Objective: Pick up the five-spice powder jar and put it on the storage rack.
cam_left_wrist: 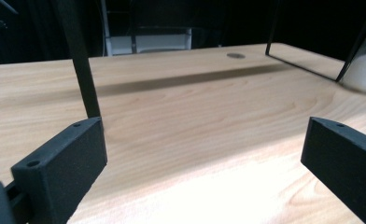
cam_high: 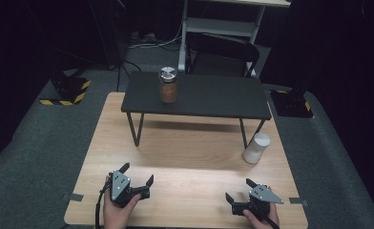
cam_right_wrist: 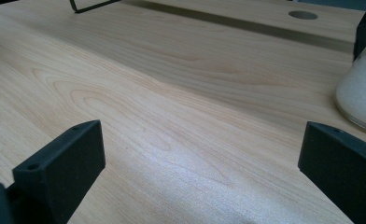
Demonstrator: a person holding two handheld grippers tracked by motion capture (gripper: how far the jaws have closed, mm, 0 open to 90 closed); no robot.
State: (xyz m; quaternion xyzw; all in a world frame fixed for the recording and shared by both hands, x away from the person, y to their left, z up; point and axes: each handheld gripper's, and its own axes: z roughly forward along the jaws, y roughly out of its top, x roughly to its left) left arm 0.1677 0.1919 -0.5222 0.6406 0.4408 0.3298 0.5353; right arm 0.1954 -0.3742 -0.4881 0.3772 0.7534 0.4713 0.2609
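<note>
Nothing started yet, I'd say. My left gripper [cam_high: 137, 181] and right gripper [cam_high: 240, 191] rest low on the table [cam_high: 185, 157], both wide apart, empty. Brown jar [cam_high: 168, 86] sits untouched on the black shelf [cam_high: 209, 95]; white jar [cam_high: 256, 148] stands beside its right leg.

A light wooden table [cam_high: 185, 157] carries a black low shelf [cam_high: 194, 98] — and a white jar [cam_high: 256, 148].

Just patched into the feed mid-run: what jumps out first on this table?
A jar of brown contents with a shiny lid stands on the black raised shelf at the table's far side. A white container sits by the shelf's right legs. Near the front edge, the left tool and right tool rest open.
</note>
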